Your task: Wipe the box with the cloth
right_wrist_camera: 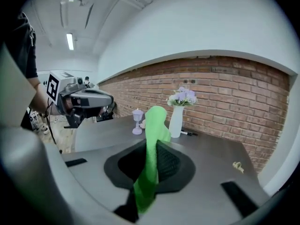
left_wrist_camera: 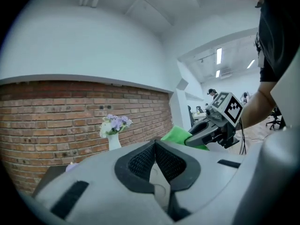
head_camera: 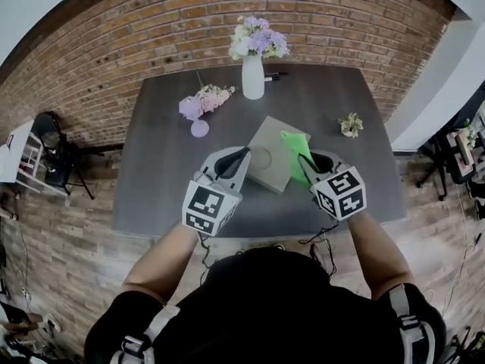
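A flat grey-beige box (head_camera: pixel 269 158) is held up over the dark table (head_camera: pixel 163 180). My left gripper (head_camera: pixel 243 156) is shut on its near left edge; a pale strip of the box (left_wrist_camera: pixel 158 182) shows between the left pads. My right gripper (head_camera: pixel 307 162) is shut on a bright green cloth (head_camera: pixel 295 147), which lies against the box's right edge. In the right gripper view the cloth (right_wrist_camera: pixel 155 125) stands up out of the right gripper (right_wrist_camera: pixel 152 146), with the box (right_wrist_camera: pixel 101 132) and left gripper (right_wrist_camera: pixel 108 99) off to the left. The left gripper view shows the cloth (left_wrist_camera: pixel 176 136) in the right gripper (left_wrist_camera: pixel 194 138).
A white vase of flowers (head_camera: pixel 252 73) stands at the table's far middle, with a pen (head_camera: pixel 273 76) beside it. Pink flowers (head_camera: pixel 211 97) and a small purple goblet (head_camera: pixel 199 127) lie at the far left. A small dried sprig (head_camera: pixel 350 124) sits at the right.
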